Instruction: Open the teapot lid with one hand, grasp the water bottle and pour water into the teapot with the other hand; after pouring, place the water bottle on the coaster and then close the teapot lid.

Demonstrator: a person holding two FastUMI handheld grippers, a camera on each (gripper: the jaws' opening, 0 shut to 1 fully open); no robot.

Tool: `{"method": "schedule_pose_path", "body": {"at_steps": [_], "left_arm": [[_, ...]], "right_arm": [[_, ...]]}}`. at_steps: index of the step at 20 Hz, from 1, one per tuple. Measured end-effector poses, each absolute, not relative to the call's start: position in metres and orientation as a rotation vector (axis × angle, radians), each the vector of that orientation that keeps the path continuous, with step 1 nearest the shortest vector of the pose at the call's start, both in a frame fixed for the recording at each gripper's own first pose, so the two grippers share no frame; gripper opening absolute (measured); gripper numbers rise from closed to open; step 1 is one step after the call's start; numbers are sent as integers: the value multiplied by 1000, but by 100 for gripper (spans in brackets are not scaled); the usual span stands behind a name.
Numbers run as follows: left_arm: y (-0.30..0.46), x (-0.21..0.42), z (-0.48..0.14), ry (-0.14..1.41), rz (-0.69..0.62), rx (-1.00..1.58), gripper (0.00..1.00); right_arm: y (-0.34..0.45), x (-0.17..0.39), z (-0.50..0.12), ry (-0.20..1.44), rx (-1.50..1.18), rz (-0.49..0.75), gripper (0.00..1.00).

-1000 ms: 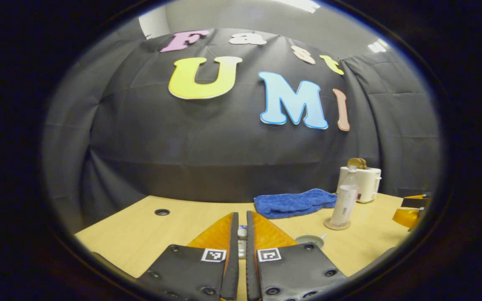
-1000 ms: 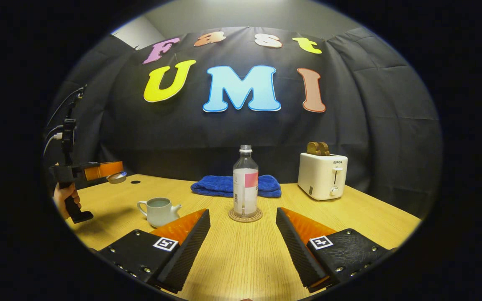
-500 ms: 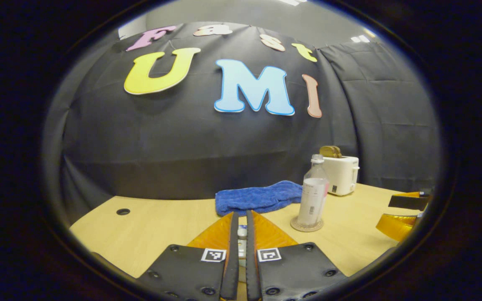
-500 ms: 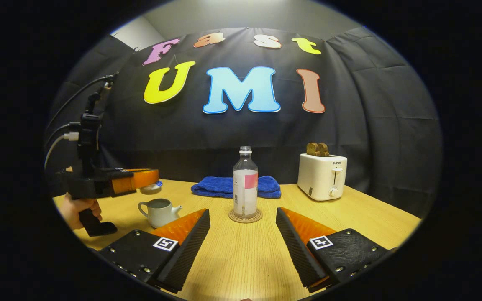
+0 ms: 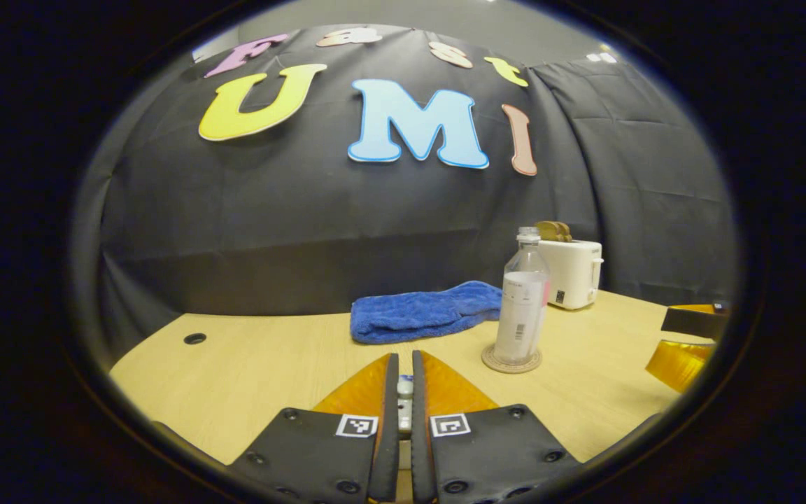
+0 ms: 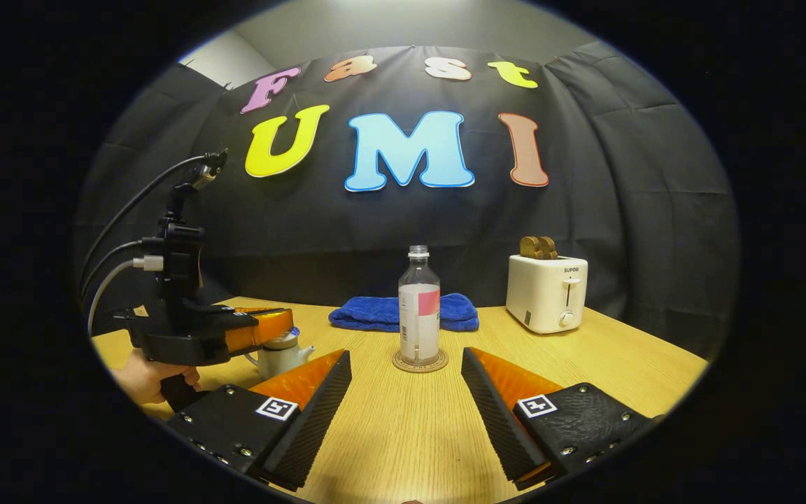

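The left gripper [image 6: 284, 329], fingers nearly together on the teapot lid [image 5: 404, 387], sits over the teapot [image 6: 283, 355]; the right gripper [image 6: 406, 374] gapes wide toward the water bottle [image 6: 419, 308] on its coaster [image 6: 420, 362].

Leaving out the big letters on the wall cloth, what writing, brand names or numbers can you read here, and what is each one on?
"SUPOR": on the front of the toaster, above its lever.
Water bottle label: the print and barcode are too small to read.
Square markers on the jaws: coded patterns, no words or numbers.
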State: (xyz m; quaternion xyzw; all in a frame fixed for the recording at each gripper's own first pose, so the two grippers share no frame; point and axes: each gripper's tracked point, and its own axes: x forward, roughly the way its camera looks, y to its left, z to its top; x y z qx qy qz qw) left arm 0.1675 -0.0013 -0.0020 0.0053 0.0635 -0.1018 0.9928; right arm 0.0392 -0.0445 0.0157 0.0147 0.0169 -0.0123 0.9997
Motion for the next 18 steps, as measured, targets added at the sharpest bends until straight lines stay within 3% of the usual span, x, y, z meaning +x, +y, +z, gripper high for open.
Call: {"method": "schedule_pose_path", "body": {"at_steps": [10,18], "left_arm": [[2,165,-18,143,-197,-43,13],[8,152,-3,119,-173,-66,20]], "right_arm": [[-41,41,9,50,22,-18,98],[-46,39,16,22,5,-41,98]]}}
